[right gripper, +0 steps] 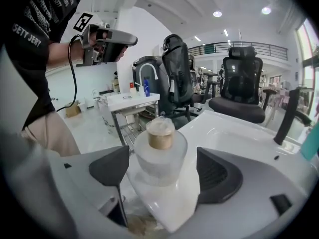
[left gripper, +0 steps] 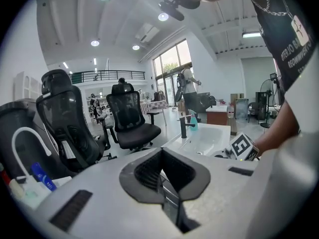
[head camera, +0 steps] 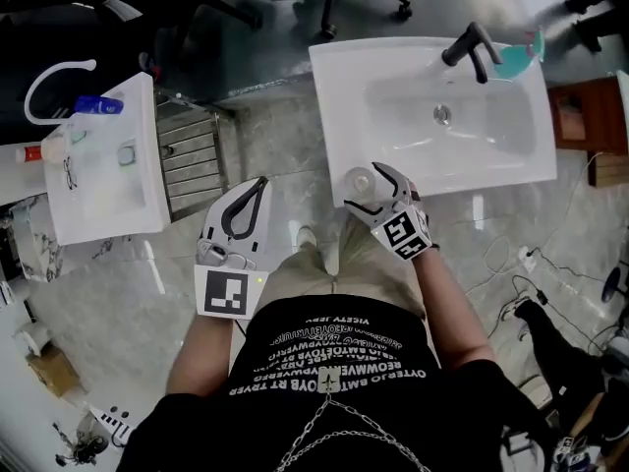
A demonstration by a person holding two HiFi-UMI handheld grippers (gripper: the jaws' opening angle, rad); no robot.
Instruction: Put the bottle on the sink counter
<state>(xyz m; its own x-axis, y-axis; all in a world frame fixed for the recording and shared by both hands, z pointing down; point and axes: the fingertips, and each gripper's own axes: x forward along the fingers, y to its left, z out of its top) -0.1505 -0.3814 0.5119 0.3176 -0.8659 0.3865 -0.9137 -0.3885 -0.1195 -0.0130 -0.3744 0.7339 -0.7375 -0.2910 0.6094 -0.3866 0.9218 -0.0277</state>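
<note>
bottle (right gripper: 159, 156) of frosted clear plastic, gold-necked, stands on the near corner of the white sink counter (head camera: 334, 77), untouched between the wide-apart jaws of our right gripper (head camera: 374, 191); our left gripper (head camera: 244, 209) is closed, empty.

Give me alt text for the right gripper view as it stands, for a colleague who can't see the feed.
A translucent bottle with a tan neck stands upright on the near corner of the white sink counter, between the open jaws of the right gripper, whose pads stand clear of it. Black office chairs stand behind.
</note>
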